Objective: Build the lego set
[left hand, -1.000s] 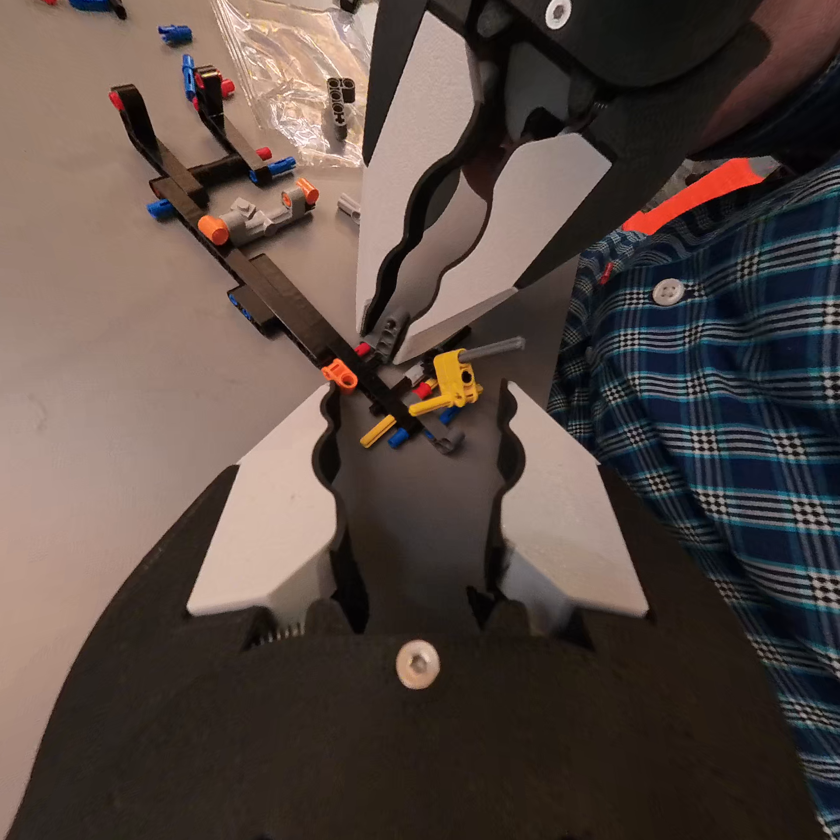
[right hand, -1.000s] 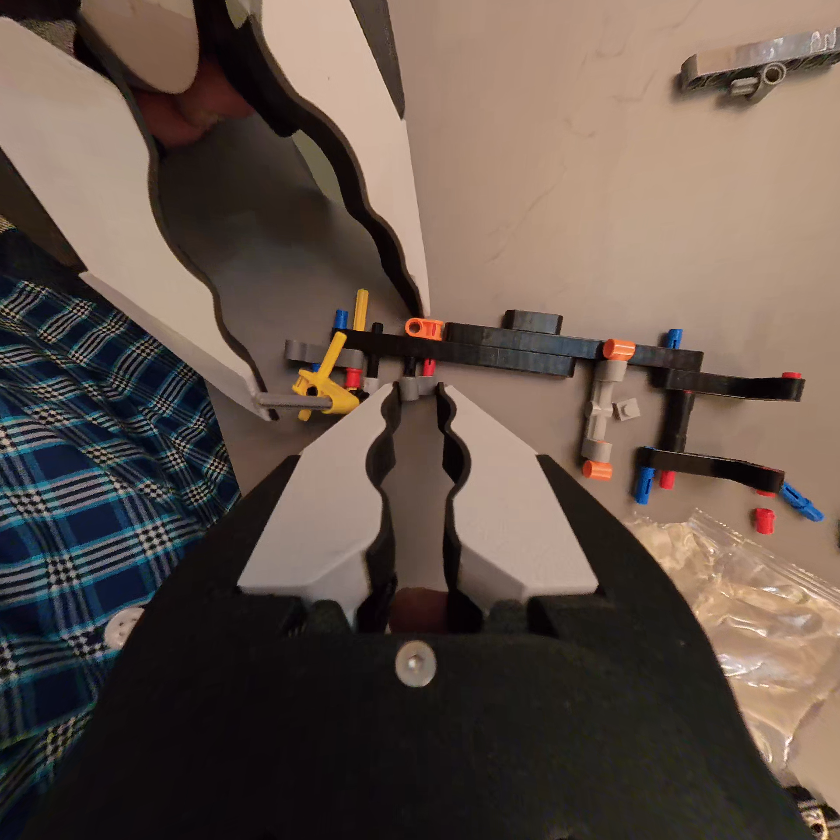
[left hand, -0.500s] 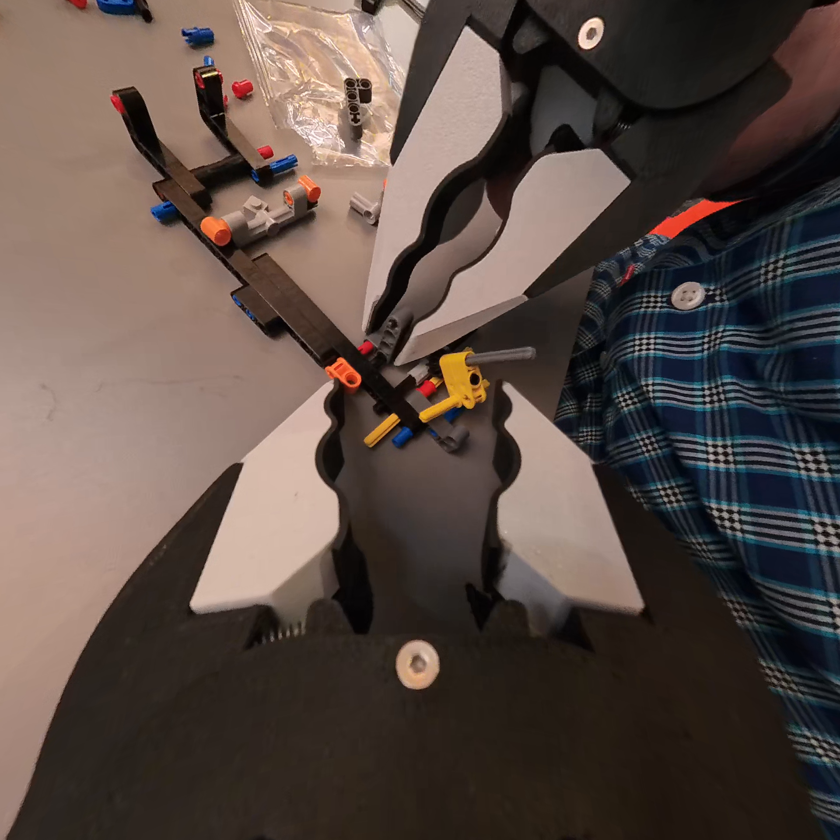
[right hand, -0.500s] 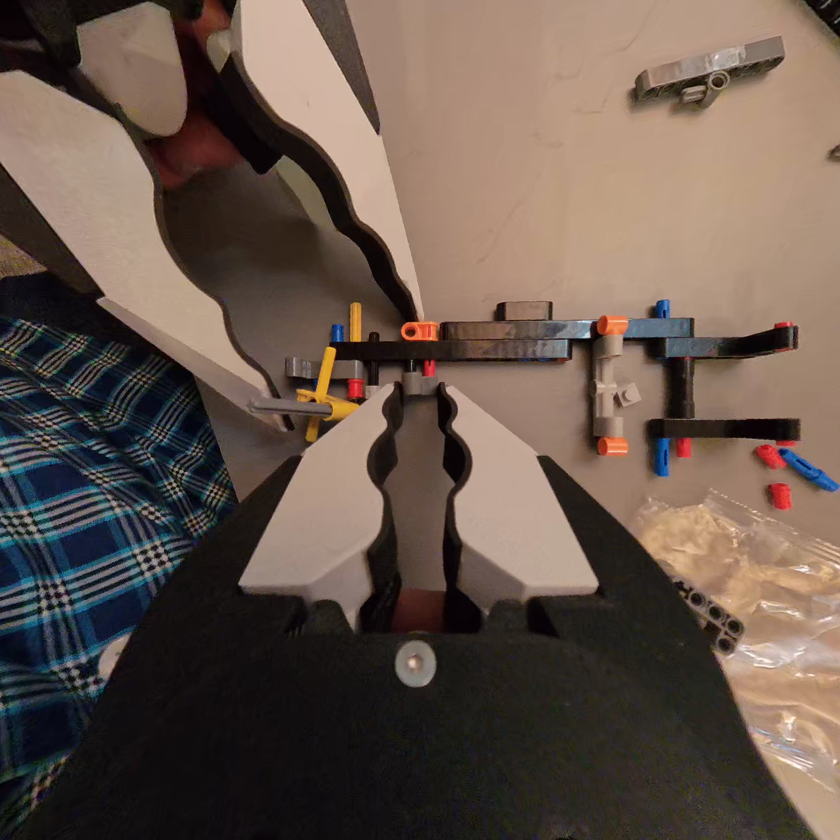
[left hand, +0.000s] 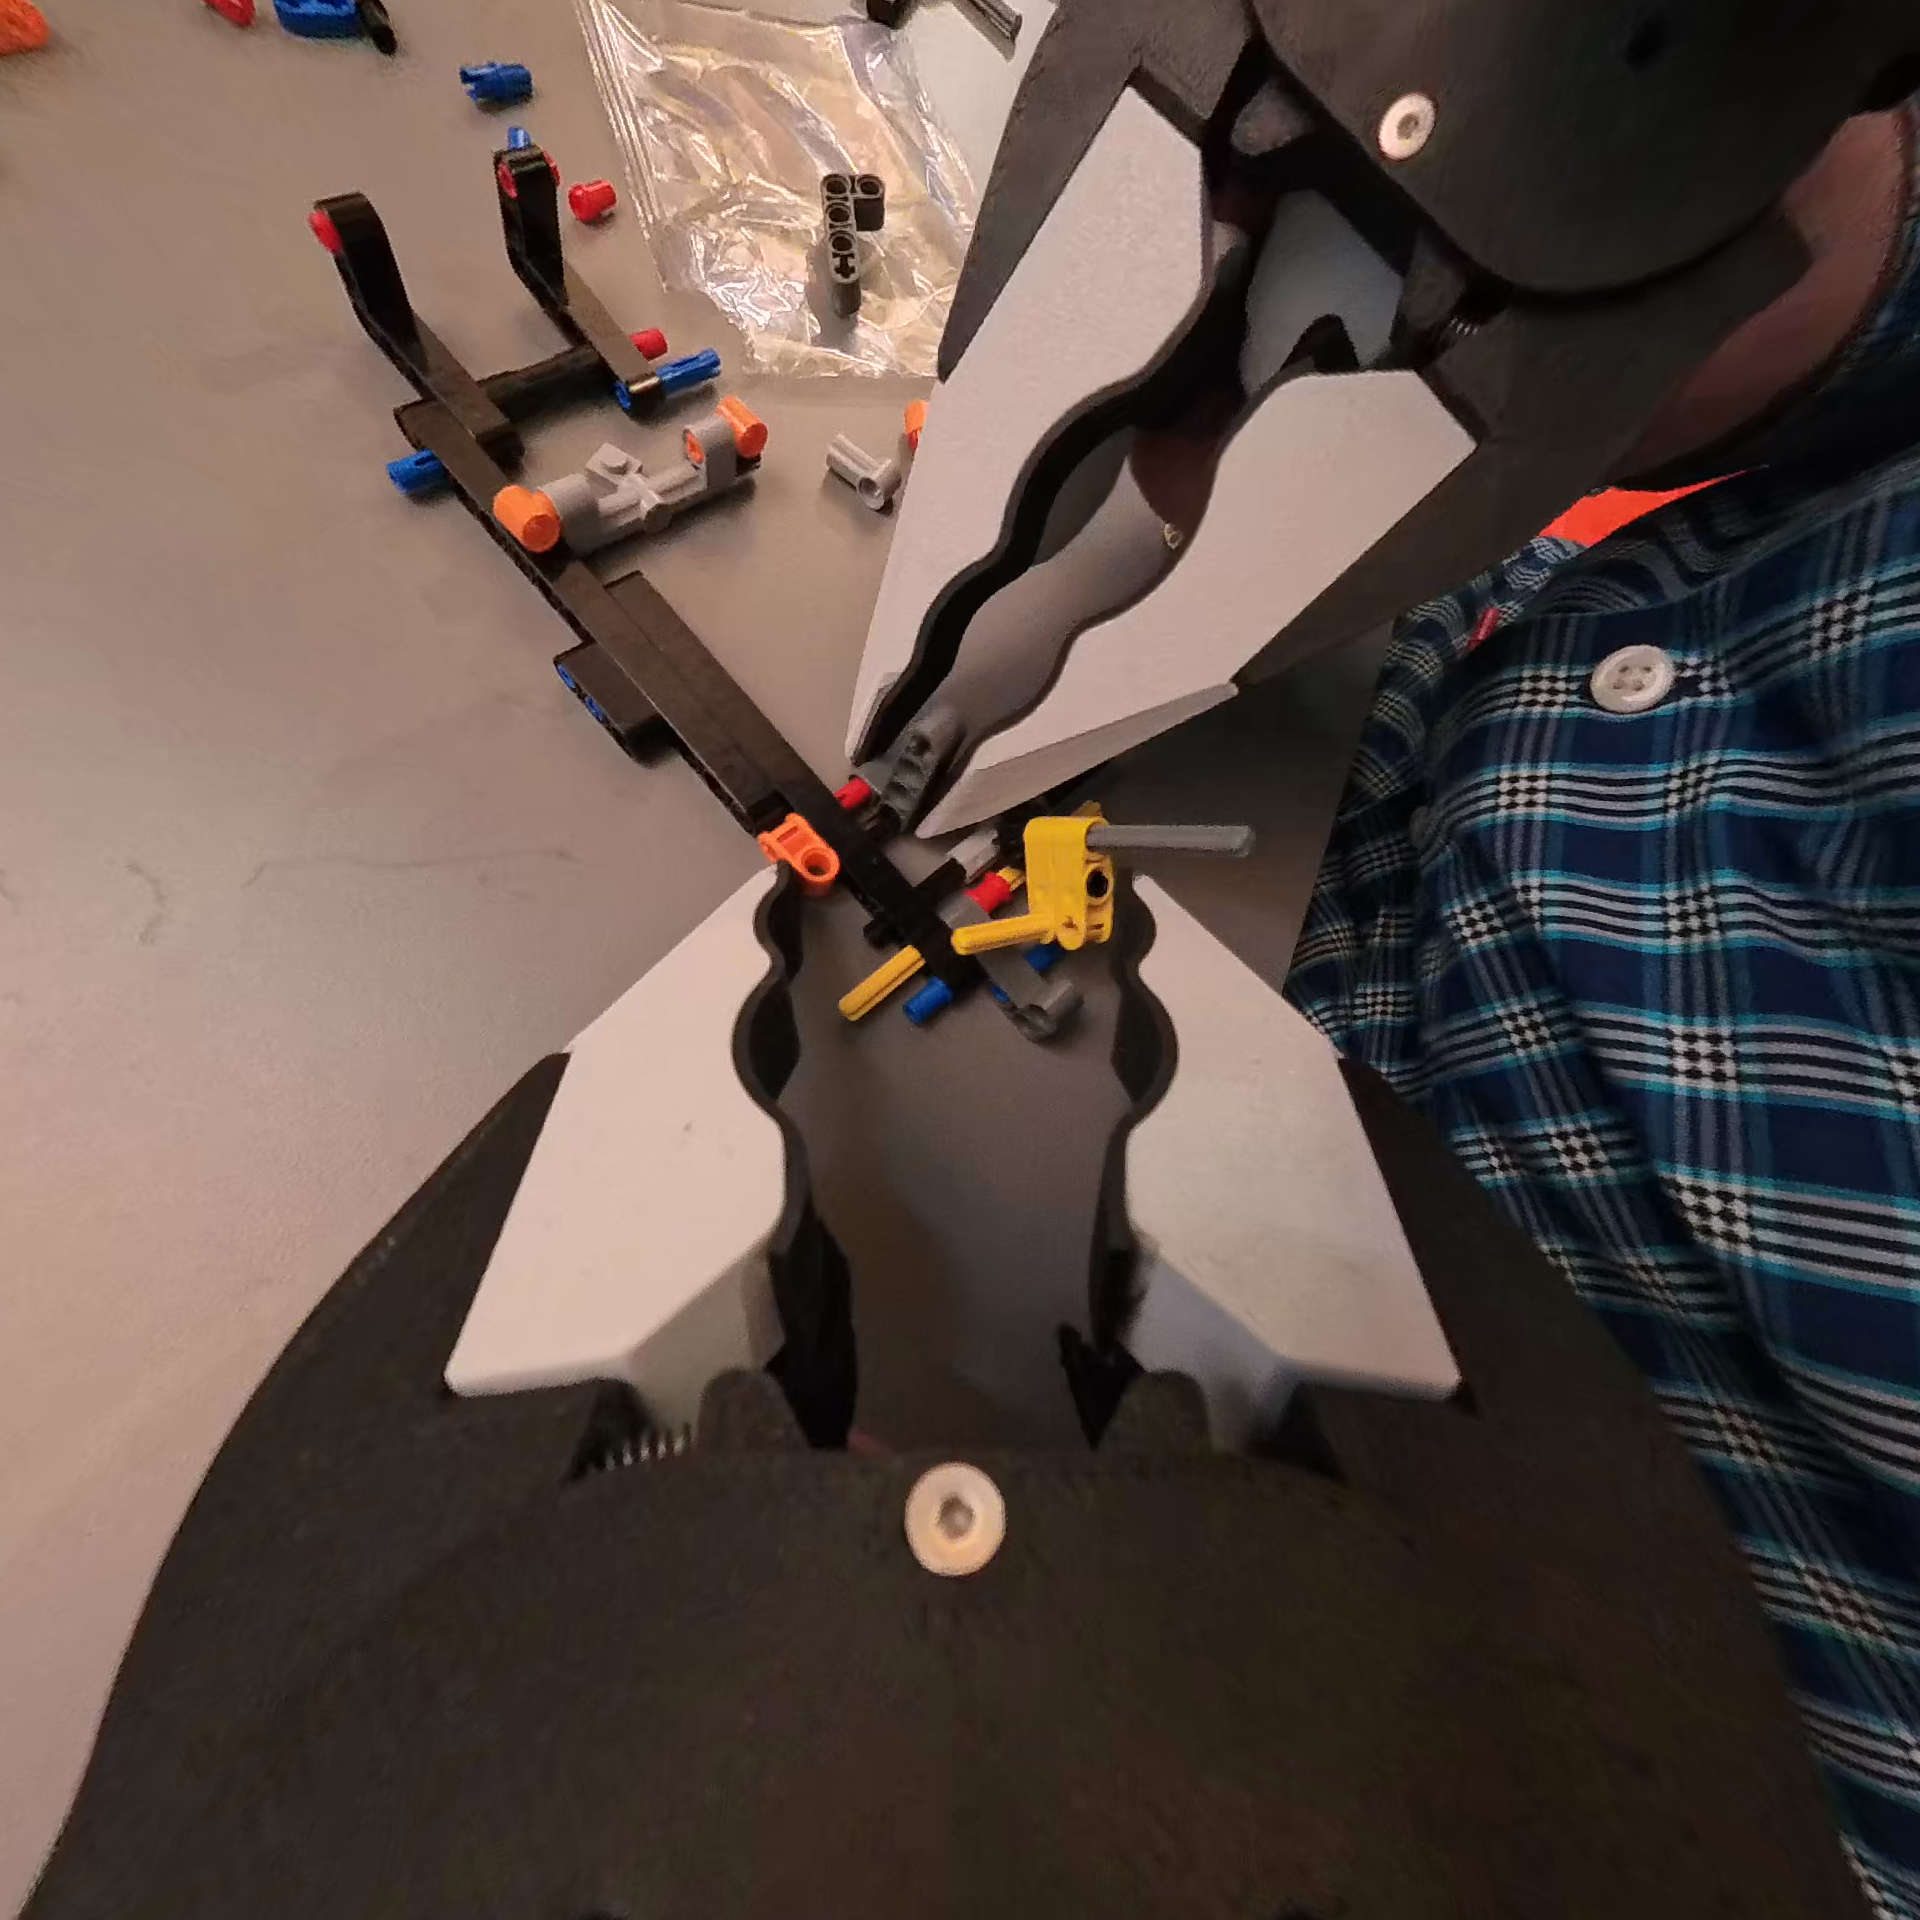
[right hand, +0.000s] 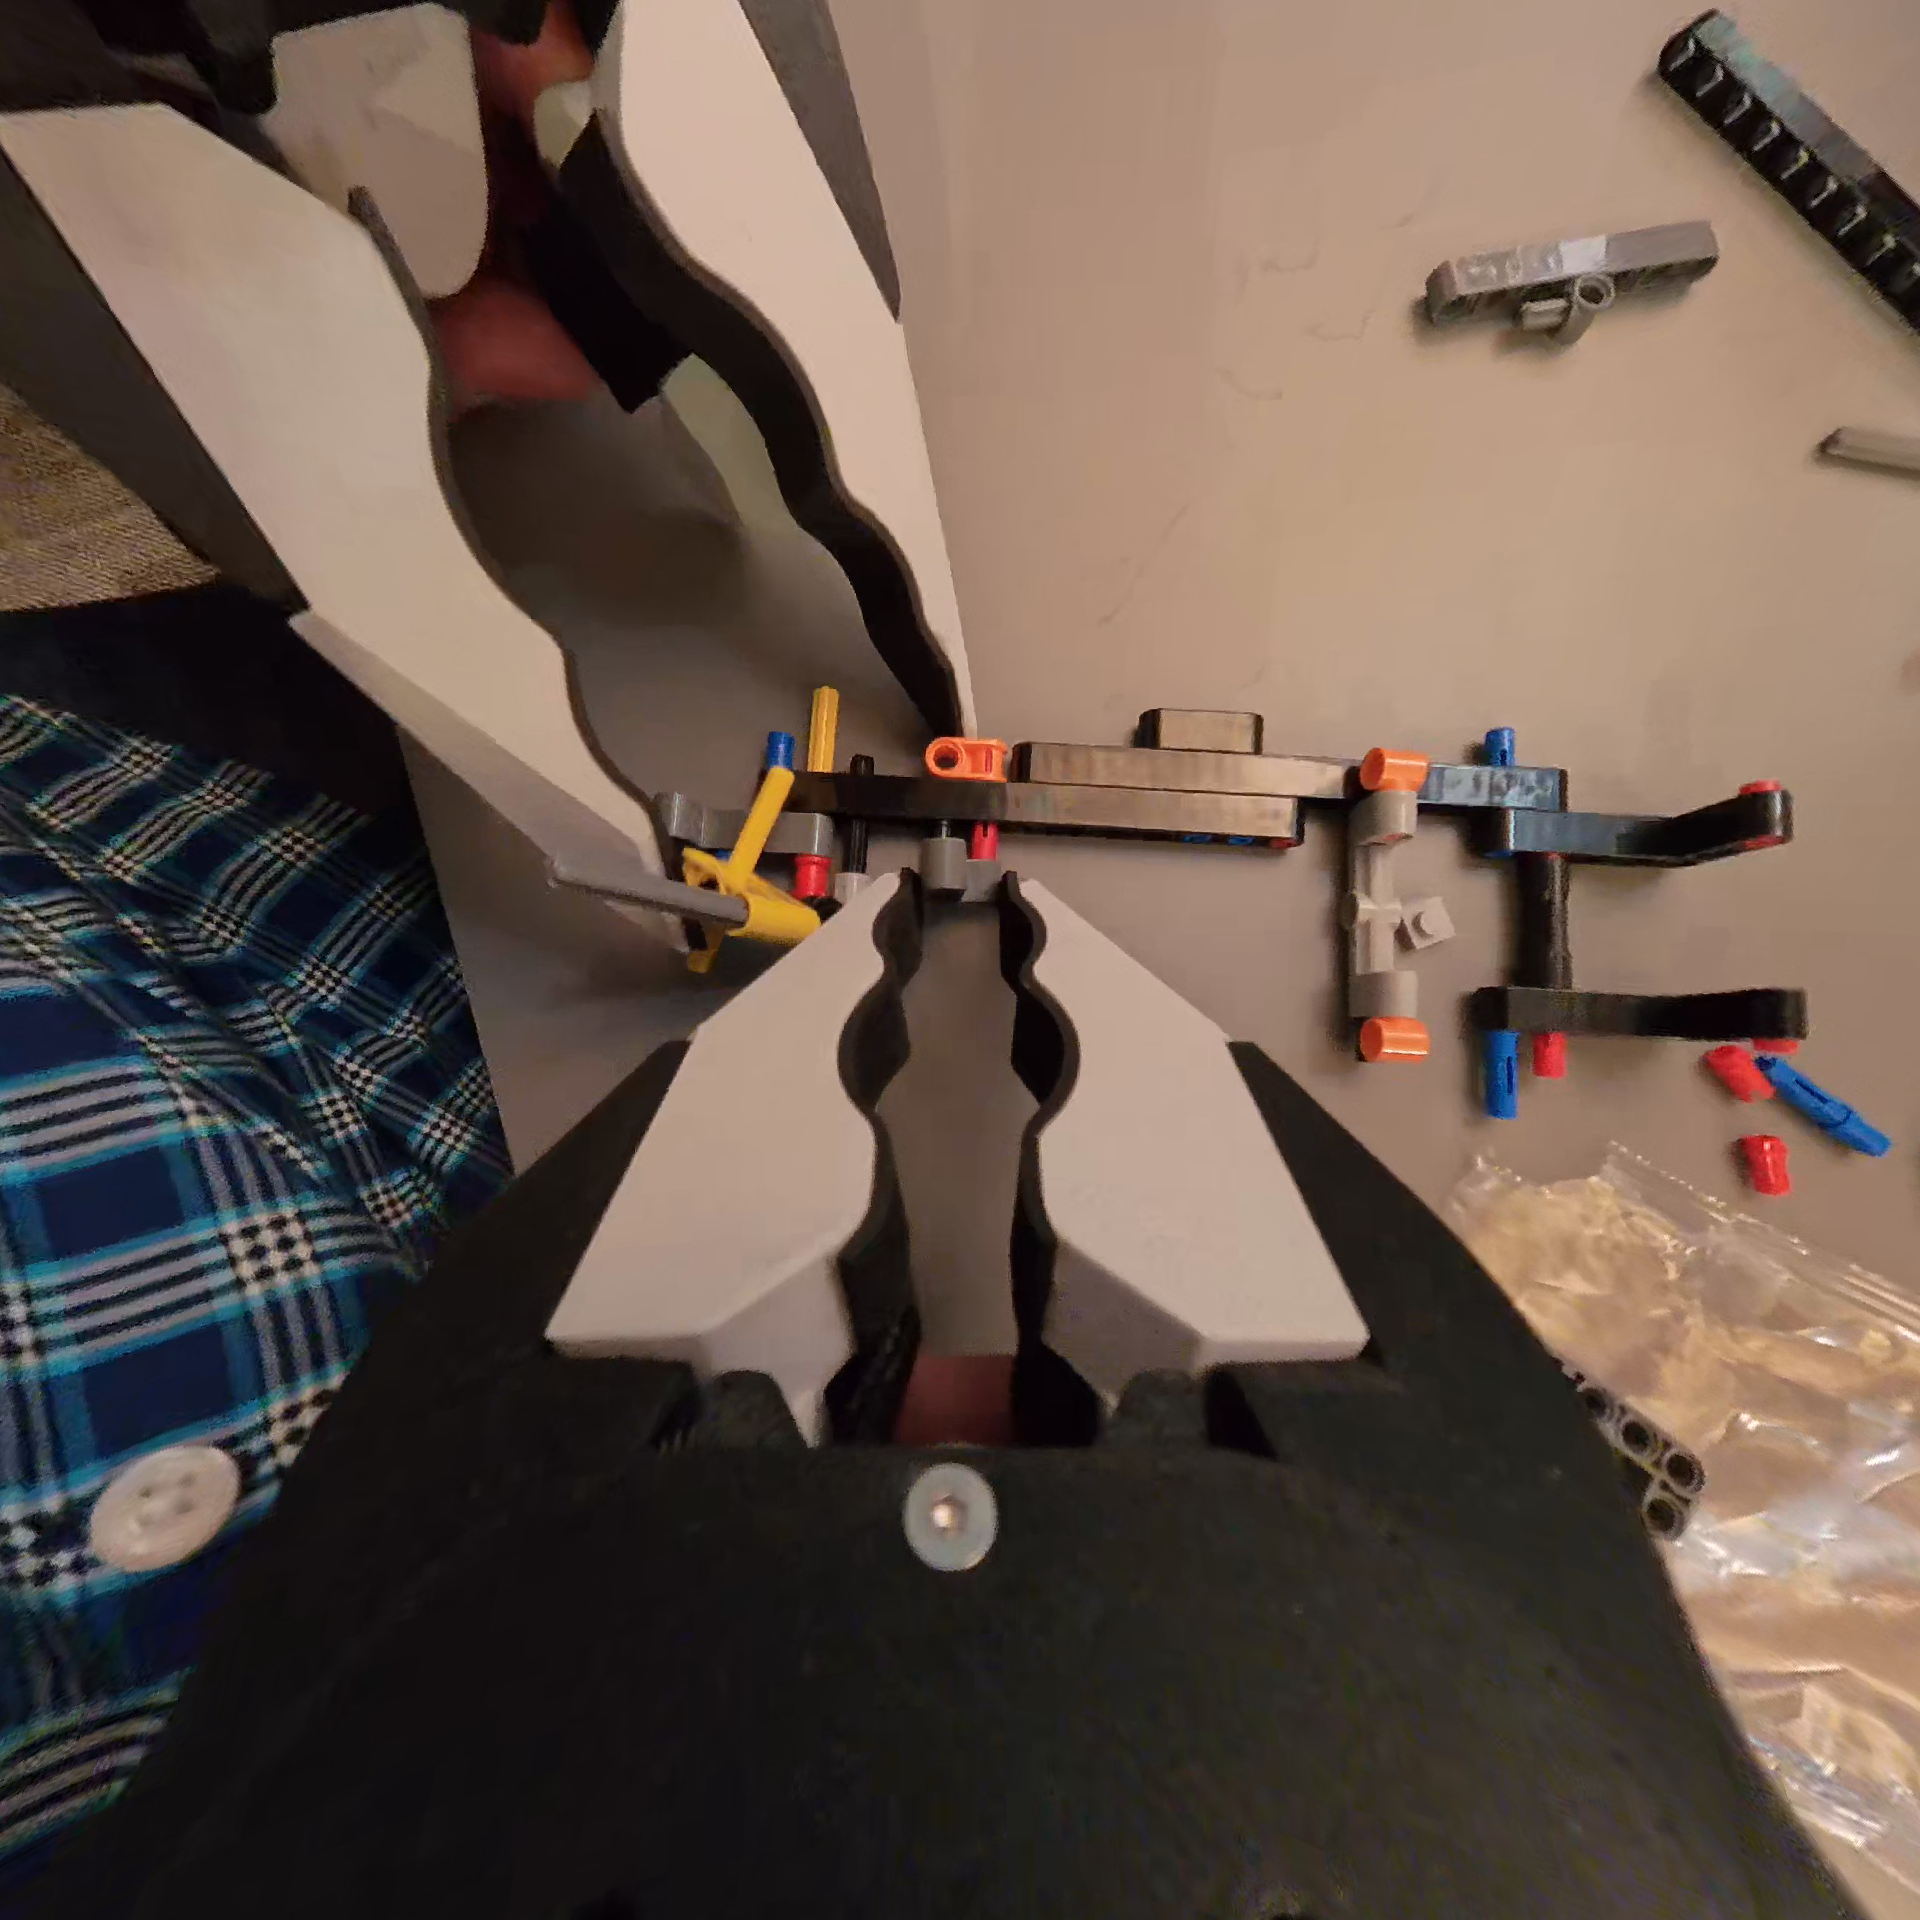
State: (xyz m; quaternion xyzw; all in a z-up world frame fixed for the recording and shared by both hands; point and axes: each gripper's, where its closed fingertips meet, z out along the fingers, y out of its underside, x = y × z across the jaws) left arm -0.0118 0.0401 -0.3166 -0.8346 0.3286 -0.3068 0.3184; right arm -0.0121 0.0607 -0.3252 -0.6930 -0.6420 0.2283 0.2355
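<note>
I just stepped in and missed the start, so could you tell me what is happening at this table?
A person in a plaid shirt is building a Lego model with two tools. The right hand-held gripper is shut on a small grey piece, holding it against the long black beam on the grey table. The left hand-held gripper is open around the beam's near end, by the yellow piece. Spare pins and a plastic bag lie nearby.
</note>
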